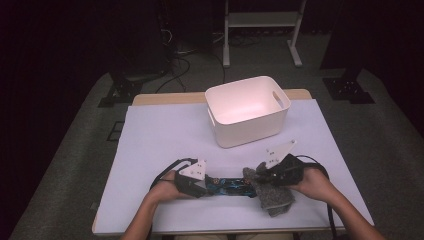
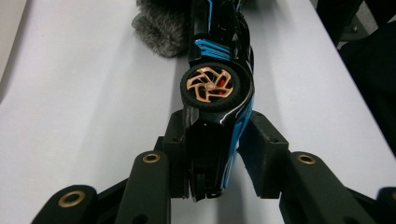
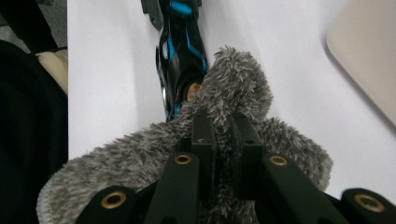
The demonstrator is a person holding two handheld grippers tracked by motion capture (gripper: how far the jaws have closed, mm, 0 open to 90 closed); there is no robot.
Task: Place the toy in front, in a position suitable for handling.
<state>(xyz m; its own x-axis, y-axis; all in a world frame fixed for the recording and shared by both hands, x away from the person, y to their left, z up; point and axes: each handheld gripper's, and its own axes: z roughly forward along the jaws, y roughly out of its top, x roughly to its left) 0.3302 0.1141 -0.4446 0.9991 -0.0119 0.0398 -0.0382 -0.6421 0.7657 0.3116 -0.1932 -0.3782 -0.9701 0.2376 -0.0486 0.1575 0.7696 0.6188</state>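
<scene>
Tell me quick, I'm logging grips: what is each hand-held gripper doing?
Left hand-held gripper: closed on the toy car.
Right hand-held gripper: closed on the grey cloth.

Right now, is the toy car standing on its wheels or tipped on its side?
Tipped on its side. In the left gripper view the toy car shows a wheel facing up, with the left gripper clamping its body.
</scene>
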